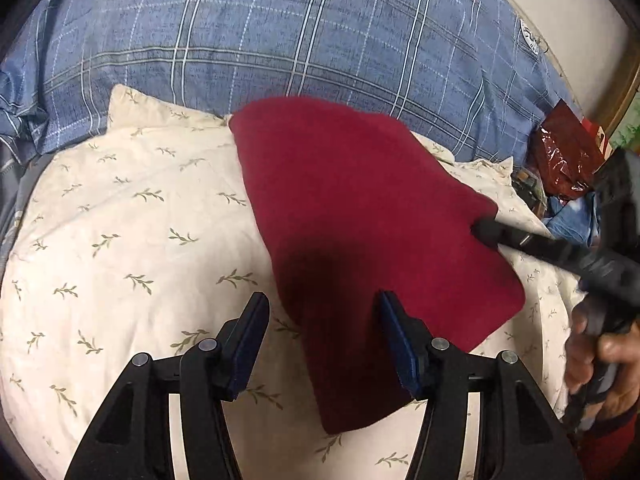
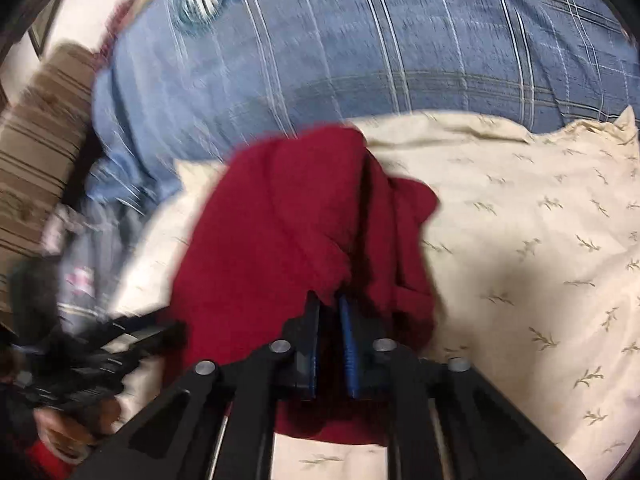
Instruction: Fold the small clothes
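Note:
A dark red cloth [image 1: 360,208] lies spread on a cream pillow with a leaf print [image 1: 120,220]. My left gripper [image 1: 323,299] is open and hovers over the cloth's near left edge; its right finger is above the cloth and its left finger above the pillow. My right gripper [image 1: 482,232] comes in from the right and meets the cloth's right edge. In the right wrist view the cloth [image 2: 272,240] is bunched into a raised fold, and my right gripper [image 2: 329,300] has its jaws close together, pinching that fold at the tips.
A blue plaid duvet [image 1: 320,32] lies behind the pillow. A shiny dark red packet [image 1: 564,152] and blue clutter sit at the far right. A brown striped cushion [image 2: 36,160] and a grey garment [image 2: 92,248] lie left of the pillow. A hand [image 1: 600,360] holds the right gripper.

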`<move>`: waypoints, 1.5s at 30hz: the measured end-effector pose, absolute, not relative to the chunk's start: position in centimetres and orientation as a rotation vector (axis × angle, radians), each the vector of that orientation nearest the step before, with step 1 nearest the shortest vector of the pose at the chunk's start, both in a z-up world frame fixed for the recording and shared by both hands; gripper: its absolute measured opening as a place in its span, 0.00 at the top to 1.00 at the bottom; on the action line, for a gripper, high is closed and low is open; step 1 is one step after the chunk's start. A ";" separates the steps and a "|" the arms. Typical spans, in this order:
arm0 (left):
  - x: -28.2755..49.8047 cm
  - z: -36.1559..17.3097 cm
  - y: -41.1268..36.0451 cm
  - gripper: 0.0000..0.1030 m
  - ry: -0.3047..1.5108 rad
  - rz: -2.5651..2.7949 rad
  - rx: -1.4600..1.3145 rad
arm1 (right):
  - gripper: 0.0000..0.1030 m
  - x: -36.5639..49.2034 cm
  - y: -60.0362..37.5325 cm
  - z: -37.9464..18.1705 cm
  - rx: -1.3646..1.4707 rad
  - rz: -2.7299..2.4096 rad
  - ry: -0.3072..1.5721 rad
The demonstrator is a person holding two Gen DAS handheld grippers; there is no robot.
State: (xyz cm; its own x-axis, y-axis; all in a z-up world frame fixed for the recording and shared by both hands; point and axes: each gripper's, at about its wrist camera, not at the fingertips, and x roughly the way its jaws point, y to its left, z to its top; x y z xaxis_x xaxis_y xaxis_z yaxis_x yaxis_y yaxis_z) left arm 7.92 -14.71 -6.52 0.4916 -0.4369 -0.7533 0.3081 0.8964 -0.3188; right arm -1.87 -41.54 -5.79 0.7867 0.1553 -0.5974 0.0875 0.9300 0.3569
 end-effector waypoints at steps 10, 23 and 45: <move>7.5 -6.3 -14.2 0.44 0.945 -0.447 -0.148 | 0.39 3.3 -42.2 -5.8 0.459 0.040 0.694; 6.9 -5.9 -14.0 0.39 0.914 -0.400 -0.152 | 0.71 1.9 -42.4 -6.2 0.361 -0.060 0.674; 8.1 -6.7 -15.3 0.31 0.940 -0.424 -0.155 | 0.82 -0.9 -40.6 -6.4 0.228 -0.089 0.654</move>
State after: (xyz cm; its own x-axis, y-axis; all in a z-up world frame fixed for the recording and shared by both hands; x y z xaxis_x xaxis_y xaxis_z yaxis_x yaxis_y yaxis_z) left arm 8.06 -15.28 -6.74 0.5147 -0.4175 -0.7489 0.2845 0.9071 -0.3102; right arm -0.95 -40.57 -6.37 0.7911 -0.0106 -0.6116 0.1539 0.9711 0.1823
